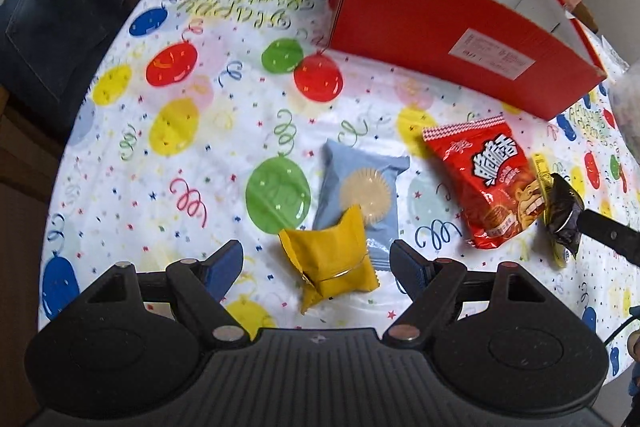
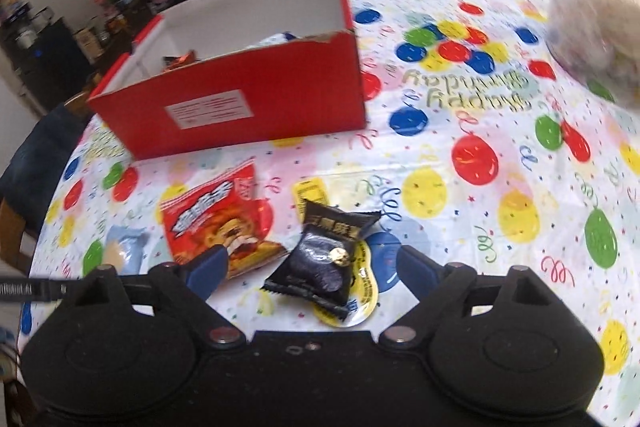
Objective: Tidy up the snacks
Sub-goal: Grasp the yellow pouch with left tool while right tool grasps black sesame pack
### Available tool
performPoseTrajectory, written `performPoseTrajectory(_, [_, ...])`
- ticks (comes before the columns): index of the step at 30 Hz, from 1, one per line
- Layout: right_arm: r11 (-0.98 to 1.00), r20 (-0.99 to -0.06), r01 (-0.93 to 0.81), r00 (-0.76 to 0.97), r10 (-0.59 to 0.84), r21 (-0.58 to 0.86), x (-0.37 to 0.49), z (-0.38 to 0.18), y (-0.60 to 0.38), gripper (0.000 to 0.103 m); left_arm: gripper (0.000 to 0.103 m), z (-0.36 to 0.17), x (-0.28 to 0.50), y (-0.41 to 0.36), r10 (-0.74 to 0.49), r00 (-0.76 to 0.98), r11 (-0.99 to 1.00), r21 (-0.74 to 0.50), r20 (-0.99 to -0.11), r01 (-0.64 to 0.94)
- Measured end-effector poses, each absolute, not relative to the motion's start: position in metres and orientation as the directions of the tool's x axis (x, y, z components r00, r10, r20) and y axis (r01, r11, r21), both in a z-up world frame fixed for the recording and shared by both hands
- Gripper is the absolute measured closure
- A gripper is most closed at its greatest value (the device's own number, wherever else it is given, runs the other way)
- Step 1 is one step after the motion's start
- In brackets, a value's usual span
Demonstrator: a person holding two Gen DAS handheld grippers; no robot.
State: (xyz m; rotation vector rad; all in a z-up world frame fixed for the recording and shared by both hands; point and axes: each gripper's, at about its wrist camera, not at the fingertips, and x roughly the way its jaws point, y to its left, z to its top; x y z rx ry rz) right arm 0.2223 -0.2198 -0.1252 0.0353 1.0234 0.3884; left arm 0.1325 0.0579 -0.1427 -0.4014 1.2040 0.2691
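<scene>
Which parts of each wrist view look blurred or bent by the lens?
Left wrist view: table edge bows round; red box slightly smeared; yellow packet sharp. Right wrist view: softer overall; clear bag at top right badly blurred; black packet readable.

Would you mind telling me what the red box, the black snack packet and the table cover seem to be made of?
The red box looks like matte cardboard: white inside, a ragged torn top edge. The black snack packet seems glossy plastic film or foil, with crinkled highlights and a crimped end seal. The table cover is probably thin plastic sheet, printed with balloons, faintly shiny; coated paper cannot be ruled out.
</scene>
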Motion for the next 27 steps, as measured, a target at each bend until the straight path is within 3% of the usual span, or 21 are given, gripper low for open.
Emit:
performPoseTrajectory(9, [0.938,-0.848,-0.271,0.424,0.318,0.217,0.234,-0.139,-0.209,0.031,0.024,-0.152,0.137,0.054,-0.005,0.321,0.897,-0.147,-0.947,-0.418])
performPoseTrajectory(16, [0.941,-0.857,-0.277,0.419,0.302,0.196,0.239,-0.142,-0.202,0.037,0.034,-0.158,0.137,0.057,-0.021,0.308,0.891,-0.158,-0.951,-0.427])
performPoseTrajectory(27, [0.943,-0.856,-0.264,0.421,0.301,0.202,0.241,-0.146,-0.204,0.064,0.053,-0.158,0.136,0.06,-0.032,0.309,0.89,-0.167,-0.951,-0.424])
